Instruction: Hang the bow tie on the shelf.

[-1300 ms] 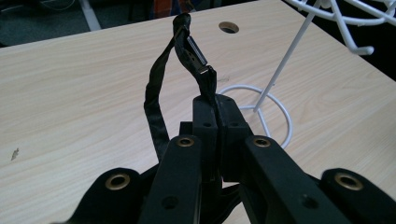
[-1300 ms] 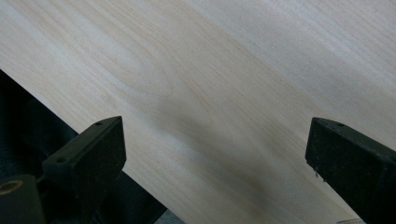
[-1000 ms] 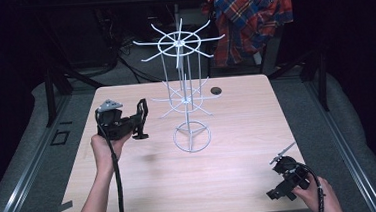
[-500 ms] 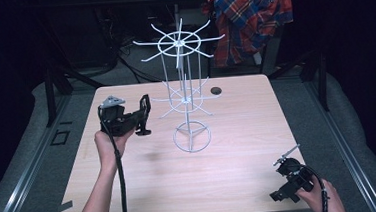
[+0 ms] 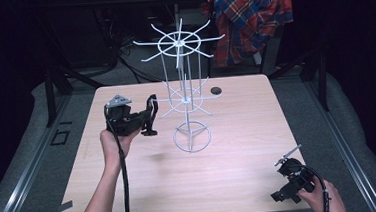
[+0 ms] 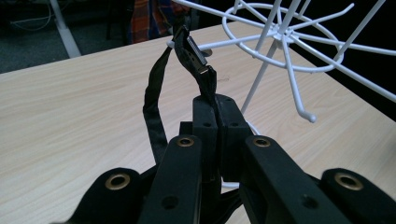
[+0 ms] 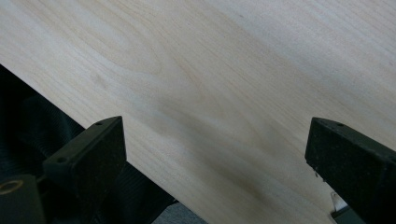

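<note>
Watch strap (image 6: 154,100) loops up from clamped left tongs (image 6: 217,123), beside wire rack (image 6: 285,42); right tongs (image 7: 215,154) wide, lower right

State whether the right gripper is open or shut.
Open. In the right gripper view its two black jaws stand far apart with bare table between them; the right gripper holds nothing.

Left gripper (image 6: 218,122) clamped on black strap (image 6: 154,112); white wire rack (image 6: 289,46) just beyond, over table (image 6: 70,107).
</note>
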### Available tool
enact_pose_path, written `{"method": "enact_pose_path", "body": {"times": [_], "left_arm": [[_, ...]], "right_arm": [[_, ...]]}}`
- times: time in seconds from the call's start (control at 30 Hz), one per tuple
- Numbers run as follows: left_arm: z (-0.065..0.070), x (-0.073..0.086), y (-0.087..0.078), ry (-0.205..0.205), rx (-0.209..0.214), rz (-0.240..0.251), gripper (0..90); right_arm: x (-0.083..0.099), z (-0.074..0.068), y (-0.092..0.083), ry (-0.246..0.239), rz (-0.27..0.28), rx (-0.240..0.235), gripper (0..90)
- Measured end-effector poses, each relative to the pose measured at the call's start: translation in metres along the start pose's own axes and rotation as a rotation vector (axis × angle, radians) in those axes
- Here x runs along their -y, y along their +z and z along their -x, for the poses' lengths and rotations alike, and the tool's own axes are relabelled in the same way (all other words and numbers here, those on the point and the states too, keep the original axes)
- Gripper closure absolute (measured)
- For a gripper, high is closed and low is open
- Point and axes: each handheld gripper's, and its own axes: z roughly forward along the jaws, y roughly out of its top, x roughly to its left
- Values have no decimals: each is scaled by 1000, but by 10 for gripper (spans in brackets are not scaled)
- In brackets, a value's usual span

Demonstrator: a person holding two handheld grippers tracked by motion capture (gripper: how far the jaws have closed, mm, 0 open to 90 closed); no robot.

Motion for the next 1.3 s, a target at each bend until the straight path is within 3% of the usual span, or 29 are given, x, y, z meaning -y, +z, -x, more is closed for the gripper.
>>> {"method": "enact_pose_path", "body": {"times": [0.27,0.3,0.43,0.57,0.73,0.87,1.3], "left_arm": [[1,4,3,-1,6,-19,880],[1,4,3,-3,6,-22,880],[0,6,3,-5,11,-27,880],[0,8,4,-9,21,-42,879],[0,11,5,-10,15,-50,879],[-2,12,5,-19,15,-61,880],[-6,17,14,-28,6,-97,878]], "right_arm": [[-2,-1,0,0,7,2,48],[-2,0,0,-20,3,8,48],[-4,-3,1,3,12,-15,48],[-5,-1,0,-26,-7,4,48],[-8,-4,2,-13,11,-8,48],[-10,-3,2,-36,-16,2,48],[-8,-3,3,-20,4,-15,48]]}}
